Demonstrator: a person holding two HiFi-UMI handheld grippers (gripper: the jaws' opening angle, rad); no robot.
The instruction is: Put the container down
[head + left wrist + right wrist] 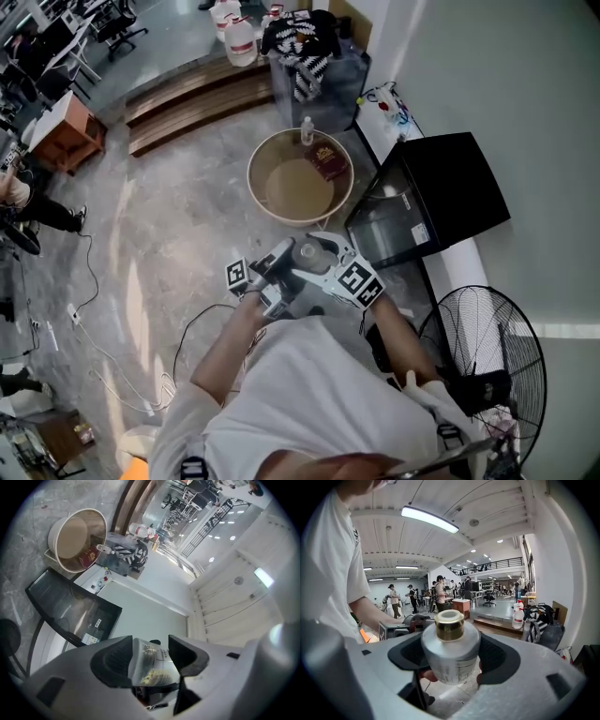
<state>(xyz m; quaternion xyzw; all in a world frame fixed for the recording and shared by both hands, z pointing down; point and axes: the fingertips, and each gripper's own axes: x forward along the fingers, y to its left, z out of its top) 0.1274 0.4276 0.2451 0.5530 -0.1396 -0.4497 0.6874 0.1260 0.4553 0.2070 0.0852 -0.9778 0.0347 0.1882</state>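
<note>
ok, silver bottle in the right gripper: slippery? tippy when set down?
Smooth, round silver bottle may slip or twist in the right gripper. Looks rigid, perhaps glass: likely fragile. Wide body under a narrow gold neck should stand steadily.

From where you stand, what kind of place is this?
Probably a big open-plan lab or workshop hall. It has a high ceiling with strip lights, a railed mezzanine, and office chairs at desks, with several people standing about.

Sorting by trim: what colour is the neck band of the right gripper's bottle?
Gold, on the frosted silver round bottle; best in right gripper view.
</note>
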